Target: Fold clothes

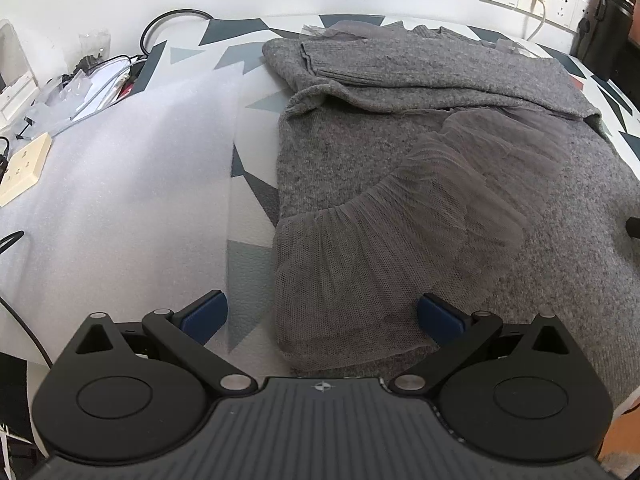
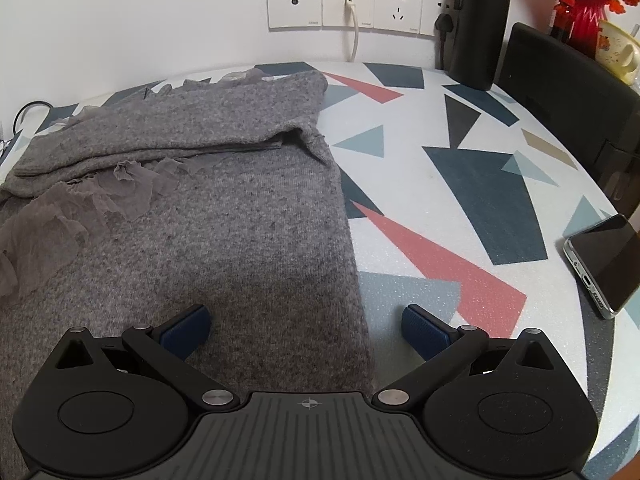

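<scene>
A grey knit sweater [image 1: 420,80] lies spread on the patterned table, with one sleeve folded across its top. A sheer grey mesh sleeve [image 1: 400,232] lies diagonally over its body. My left gripper [image 1: 322,314] is open above the near end of that mesh sleeve, holding nothing. In the right wrist view the same sweater [image 2: 224,216] fills the left half, its right edge running down the middle. My right gripper [image 2: 306,326] stands open and straddles that right edge near the hem, one finger over the knit and the other over the tablecloth [image 2: 460,208].
A white foam sheet [image 1: 120,184] covers the table's left side, with cables and a beige socket strip [image 1: 24,168] beyond it. A phone [image 2: 604,260] lies at the right edge. A black bottle [image 2: 482,20], a black chair back [image 2: 568,92] and wall sockets [image 2: 348,4] stand behind.
</scene>
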`<state>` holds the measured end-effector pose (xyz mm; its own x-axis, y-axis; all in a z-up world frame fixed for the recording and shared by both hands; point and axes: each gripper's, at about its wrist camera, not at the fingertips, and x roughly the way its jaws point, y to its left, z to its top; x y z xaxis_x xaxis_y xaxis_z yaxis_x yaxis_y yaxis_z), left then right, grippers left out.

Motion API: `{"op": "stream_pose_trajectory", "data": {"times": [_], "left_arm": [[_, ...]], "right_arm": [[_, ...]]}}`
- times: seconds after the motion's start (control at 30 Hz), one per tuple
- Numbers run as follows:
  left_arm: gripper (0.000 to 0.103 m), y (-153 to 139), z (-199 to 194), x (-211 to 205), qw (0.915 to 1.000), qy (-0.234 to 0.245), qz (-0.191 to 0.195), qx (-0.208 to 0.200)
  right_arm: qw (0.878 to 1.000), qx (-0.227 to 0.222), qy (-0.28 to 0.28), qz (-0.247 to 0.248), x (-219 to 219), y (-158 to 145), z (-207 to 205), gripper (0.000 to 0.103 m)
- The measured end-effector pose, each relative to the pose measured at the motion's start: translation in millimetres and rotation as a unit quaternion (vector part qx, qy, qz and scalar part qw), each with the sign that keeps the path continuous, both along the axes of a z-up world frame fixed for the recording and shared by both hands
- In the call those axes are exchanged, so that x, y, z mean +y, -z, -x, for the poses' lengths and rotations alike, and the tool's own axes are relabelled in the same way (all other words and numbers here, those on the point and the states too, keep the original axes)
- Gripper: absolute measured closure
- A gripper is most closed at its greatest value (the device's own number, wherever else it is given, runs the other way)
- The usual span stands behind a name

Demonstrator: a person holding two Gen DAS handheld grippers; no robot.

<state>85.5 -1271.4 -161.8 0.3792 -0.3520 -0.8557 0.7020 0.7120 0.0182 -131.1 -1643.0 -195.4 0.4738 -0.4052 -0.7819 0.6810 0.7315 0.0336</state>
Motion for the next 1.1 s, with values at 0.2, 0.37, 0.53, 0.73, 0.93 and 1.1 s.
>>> {"op": "stream_pose_trajectory", "data": {"times": [0.2,0.37,0.53,0.73,0.93,1.1], "left_arm": [[0.0,-0.3,-0.5,-0.4,1.0,0.0,0.001,0.001],[0.0,0.1,-0.1,0.4,1.0,0.0,0.002,0.0],[0.0,-0.4,-0.2,-0.5,1.0,-0.001,0.0,0.001],[0.0,-0.5,-1.1,-1.5,1.0,-0.003,-0.004,0.005],[0.0,-0.7,-1.8,-2.7,0.9999,-0.004,-0.008,0.008],[0.0,-1.0,-2.5,-3.2,0.9999,-0.003,-0.01,0.01]], "right_arm": [[1.0,0.009,0.0,-0.008,-2.2,-0.4,-2.7,0.001],[1.0,0.009,0.0,-0.006,-1.8,-0.1,-2.5,0.001],[1.0,0.011,-0.005,-0.008,-3.2,-0.7,-3.2,0.001],[1.0,0.012,-0.007,-0.01,-4.1,-1.2,-3.9,0.001],[1.0,0.009,-0.01,-0.007,-3.2,-0.6,-2.7,0.001],[1.0,0.009,-0.012,-0.007,-3.7,-0.7,-2.8,0.001]]}}
